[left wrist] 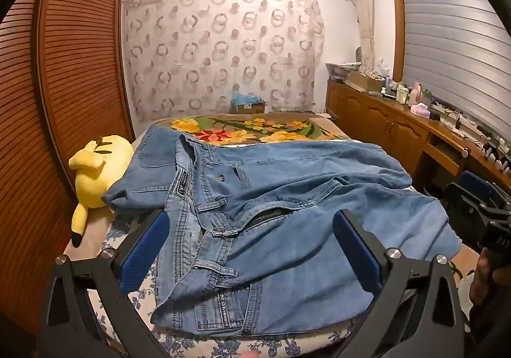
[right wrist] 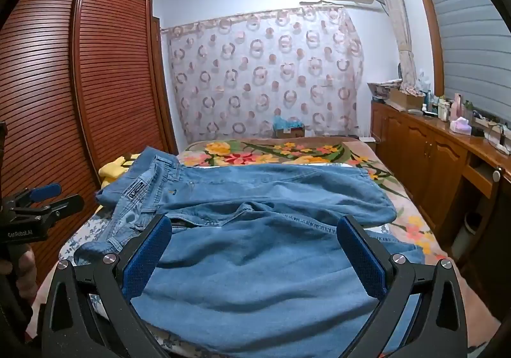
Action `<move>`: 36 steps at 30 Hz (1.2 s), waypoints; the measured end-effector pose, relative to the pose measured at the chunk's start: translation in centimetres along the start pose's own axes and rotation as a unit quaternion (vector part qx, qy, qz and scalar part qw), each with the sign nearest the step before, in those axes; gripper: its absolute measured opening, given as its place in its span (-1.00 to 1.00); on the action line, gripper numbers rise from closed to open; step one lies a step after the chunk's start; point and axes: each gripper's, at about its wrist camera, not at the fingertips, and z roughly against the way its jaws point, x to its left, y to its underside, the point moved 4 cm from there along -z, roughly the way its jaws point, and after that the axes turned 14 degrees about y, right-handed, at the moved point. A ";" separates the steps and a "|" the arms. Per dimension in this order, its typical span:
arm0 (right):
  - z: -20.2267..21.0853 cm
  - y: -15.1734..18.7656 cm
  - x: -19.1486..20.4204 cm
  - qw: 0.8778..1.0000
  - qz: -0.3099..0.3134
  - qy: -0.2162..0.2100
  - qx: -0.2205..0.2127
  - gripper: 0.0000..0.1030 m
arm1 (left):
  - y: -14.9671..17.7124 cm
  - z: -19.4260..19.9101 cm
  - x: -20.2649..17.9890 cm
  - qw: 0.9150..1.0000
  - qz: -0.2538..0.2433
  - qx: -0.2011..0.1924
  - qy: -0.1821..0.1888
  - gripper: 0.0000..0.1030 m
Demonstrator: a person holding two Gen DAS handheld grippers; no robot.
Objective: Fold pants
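A pair of light blue jeans (left wrist: 287,198) lies spread and rumpled across the bed, waistband to the left and legs running to the right. In the left wrist view my left gripper (left wrist: 252,223) hovers over the waistband and open zipper, jaws wide apart with nothing between the blue pads. In the right wrist view the jeans (right wrist: 271,246) fill the foreground, and my right gripper (right wrist: 255,230) stands open above the near leg, touching nothing. Each gripper shows at the other view's edge: the right gripper (left wrist: 491,211) and the left gripper (right wrist: 41,198).
A yellow plush toy (left wrist: 95,172) lies at the bed's left edge beside the slatted wooden wardrobe (left wrist: 64,70). A floral blanket (left wrist: 249,131) covers the far end of the bed. A cluttered wooden sideboard (left wrist: 399,115) runs along the right wall.
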 end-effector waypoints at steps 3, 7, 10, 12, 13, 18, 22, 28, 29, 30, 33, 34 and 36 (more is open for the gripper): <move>0.0 0.0 0.0 1.000 0.000 -0.001 0.000 1.00 | 0.0 0.0 0.0 1.000 -0.001 -0.003 -0.002 0.99; -0.1 -0.1 -0.1 1.000 0.000 0.001 -0.001 1.00 | -0.1 0.0 0.0 1.000 -0.001 -0.003 -0.004 0.99; 0.1 -0.1 0.1 1.000 0.001 0.001 -0.003 1.00 | 0.0 0.0 0.0 1.000 -0.002 -0.004 -0.001 0.99; 0.2 -0.1 0.2 1.000 0.001 0.000 -0.003 1.00 | 0.0 0.0 0.0 1.000 -0.003 -0.005 0.000 0.99; 0.2 -0.2 0.2 1.000 0.001 0.000 -0.003 1.00 | 0.0 0.0 0.1 1.000 -0.003 -0.004 0.000 0.99; 0.2 0.0 0.1 1.000 0.000 0.000 -0.002 1.00 | 0.0 0.0 0.0 1.000 -0.003 -0.004 -0.002 0.99; 0.2 0.0 0.2 1.000 0.000 0.001 -0.002 1.00 | 0.0 0.0 0.0 1.000 -0.003 -0.004 -0.002 0.99; 0.3 0.0 -0.1 1.000 -0.001 0.000 -0.002 1.00 | 0.0 0.0 0.0 1.000 -0.004 -0.004 -0.002 0.99; 0.3 0.0 -0.1 1.000 0.000 0.000 -0.002 1.00 | 0.0 0.0 0.0 1.000 -0.004 -0.004 -0.002 0.99; 0.3 0.0 -0.1 1.000 0.000 0.000 -0.002 1.00 | 0.0 0.0 0.0 1.000 -0.004 -0.004 -0.002 0.99; 0.3 -0.1 -0.1 1.000 -0.001 0.002 -0.003 1.00 | 0.0 0.0 0.0 1.000 -0.004 -0.004 -0.002 0.99; 0.3 -0.1 -0.1 1.000 -0.001 0.002 -0.004 1.00 | 0.0 0.0 0.0 1.000 -0.005 -0.004 -0.002 0.99; 0.3 -0.1 -0.1 1.000 -0.001 0.002 -0.004 1.00 | 0.0 0.0 0.0 1.000 -0.005 -0.004 -0.003 0.99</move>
